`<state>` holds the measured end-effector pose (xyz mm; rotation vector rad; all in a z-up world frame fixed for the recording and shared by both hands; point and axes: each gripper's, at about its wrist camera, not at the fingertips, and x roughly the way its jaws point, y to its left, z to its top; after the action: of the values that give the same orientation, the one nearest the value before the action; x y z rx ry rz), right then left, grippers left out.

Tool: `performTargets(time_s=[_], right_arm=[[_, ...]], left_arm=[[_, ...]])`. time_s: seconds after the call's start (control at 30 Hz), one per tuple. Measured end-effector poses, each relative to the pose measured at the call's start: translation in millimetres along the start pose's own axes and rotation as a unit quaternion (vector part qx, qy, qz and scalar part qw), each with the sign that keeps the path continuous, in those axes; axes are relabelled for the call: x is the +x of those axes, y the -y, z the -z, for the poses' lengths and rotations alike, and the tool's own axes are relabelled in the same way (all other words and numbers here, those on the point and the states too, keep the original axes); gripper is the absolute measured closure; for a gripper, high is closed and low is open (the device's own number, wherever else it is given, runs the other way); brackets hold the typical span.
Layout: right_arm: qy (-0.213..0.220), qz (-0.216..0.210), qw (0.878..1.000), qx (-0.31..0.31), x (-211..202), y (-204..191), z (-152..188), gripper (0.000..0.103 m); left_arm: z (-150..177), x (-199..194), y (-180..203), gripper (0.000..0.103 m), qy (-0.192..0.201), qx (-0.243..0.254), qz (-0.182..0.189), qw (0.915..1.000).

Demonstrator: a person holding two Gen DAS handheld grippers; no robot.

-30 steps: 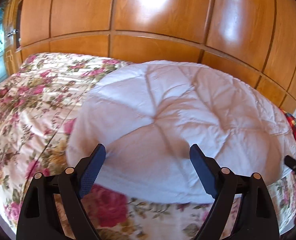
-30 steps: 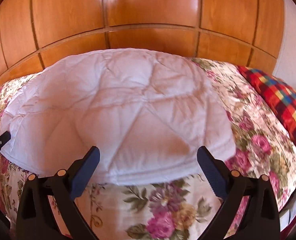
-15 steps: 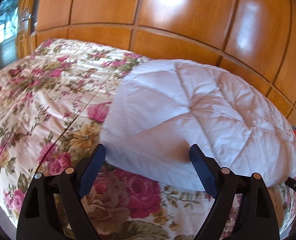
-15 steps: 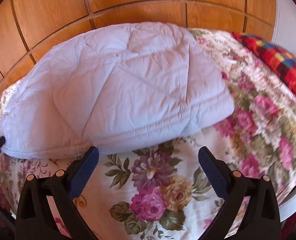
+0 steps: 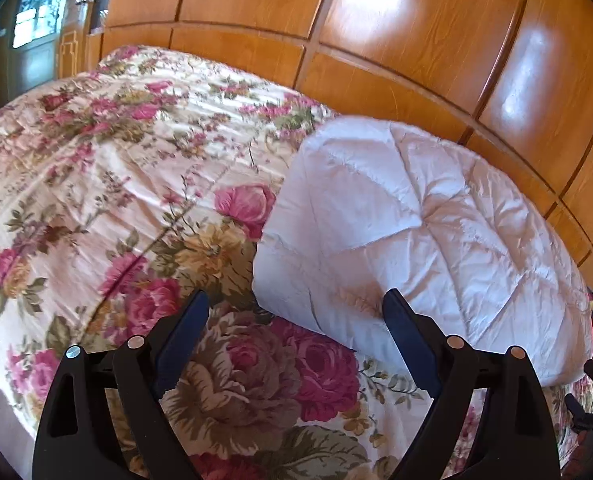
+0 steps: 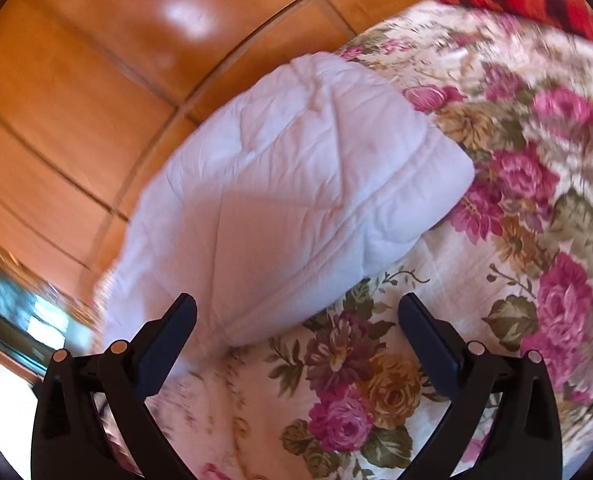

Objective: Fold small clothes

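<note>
Left gripper: two matte black plastic arms, forked, each with elongated slot cut-out near base. Fingers faced with dark navy flat pads, wedge-shaped at tip. Round pivot pins on each arm: copper-toned inner pair, one silver outer pin at left, copper at right.

Right gripper: same build; black forked arms, slotted bases, navy pads. Four round copper-toned pins, two per arm. No cables, markings or skin visible.
</note>
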<state>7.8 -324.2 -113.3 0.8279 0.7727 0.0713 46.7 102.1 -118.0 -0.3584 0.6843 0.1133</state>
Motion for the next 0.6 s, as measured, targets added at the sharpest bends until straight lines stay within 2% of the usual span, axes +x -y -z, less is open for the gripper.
performTargets(time_s=[0.1, 0.2, 0.33, 0.5, 0.57, 0.6], right_arm=[[0.012, -0.034, 0.998, 0.044, 0.7, 13.0, -10.8, 0.002], [0.034, -0.045, 0.996, 0.069, 3.3, 19.7, -24.5, 0.002], [0.052, -0.048, 0.994, 0.088, 13.1, 21.2, -42.2, 0.002], [0.061, -0.08, 0.99, 0.099, 28.2, 20.3, -54.7, 0.004], [0.061, -0.092, 0.988, 0.111, 33.7, 22.2, -59.6, 0.012], [0.059, -0.099, 0.986, 0.118, 36.6, 24.2, -60.8, 0.021]], left_arm=[[-3.0, -15.3, 10.6, 0.015, 0.024, 0.013, 0.016, 0.9995], [-5.3, -25.5, 30.3, 0.015, 0.037, 0.043, 0.039, 0.9977], [-6.8, -28.4, 57.4, 0.015, 0.031, 0.074, 0.071, 0.9942], [-15.5, -23.1, 92.0, 0.015, 0.016, 0.098, 0.094, 0.9906], [-20.4, -19.9, 107.1, 0.015, 0.016, 0.106, 0.099, 0.9893], [-22.1, -18.3, 113.9, 0.015, 0.016, 0.112, 0.1, 0.9885]])
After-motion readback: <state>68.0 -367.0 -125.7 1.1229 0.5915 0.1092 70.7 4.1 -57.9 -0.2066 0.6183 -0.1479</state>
